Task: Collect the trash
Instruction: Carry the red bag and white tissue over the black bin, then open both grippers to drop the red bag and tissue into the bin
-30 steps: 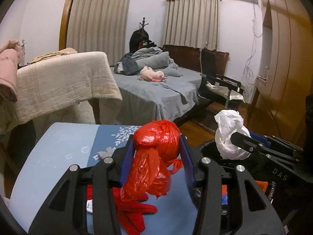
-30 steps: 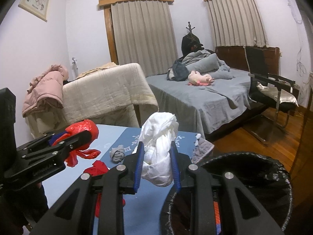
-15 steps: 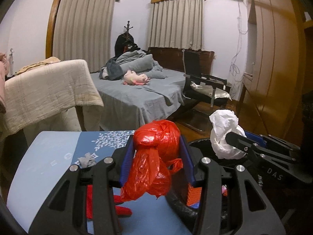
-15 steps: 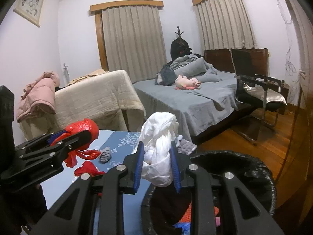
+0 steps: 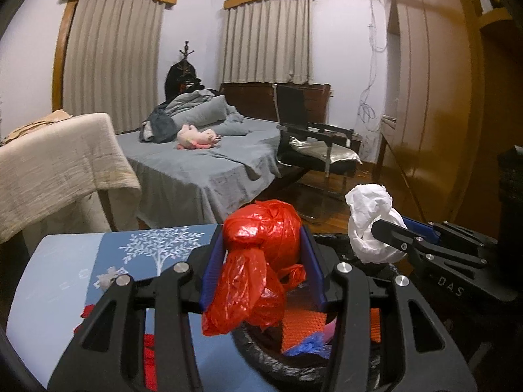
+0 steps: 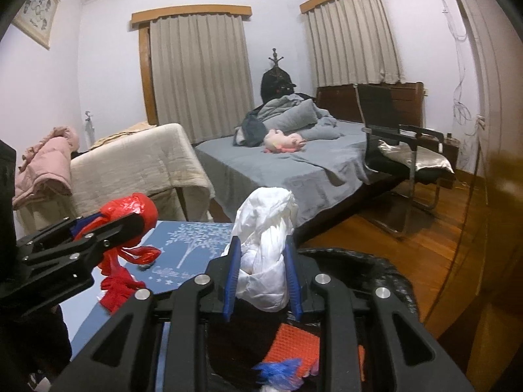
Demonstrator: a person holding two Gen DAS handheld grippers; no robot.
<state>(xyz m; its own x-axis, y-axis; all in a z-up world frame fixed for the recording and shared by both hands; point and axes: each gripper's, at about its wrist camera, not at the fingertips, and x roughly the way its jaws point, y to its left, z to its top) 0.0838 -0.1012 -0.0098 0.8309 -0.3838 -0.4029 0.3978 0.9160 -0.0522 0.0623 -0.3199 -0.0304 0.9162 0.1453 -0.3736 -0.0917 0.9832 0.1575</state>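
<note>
My left gripper (image 5: 263, 271) has its jaws clamped on a knotted red plastic bag (image 5: 261, 261), held over the near rim of the black-lined trash bin (image 5: 271, 359); my right gripper (image 6: 261, 281) has its jaws clamped on a crumpled white plastic bag (image 6: 266, 251), held above the same bin; orange mesh (image 6: 291, 343) and blue plastic (image 6: 278, 369) lie inside it; a red item (image 5: 150, 356) rests on the blue table (image 5: 59, 281) beside the bin.
</note>
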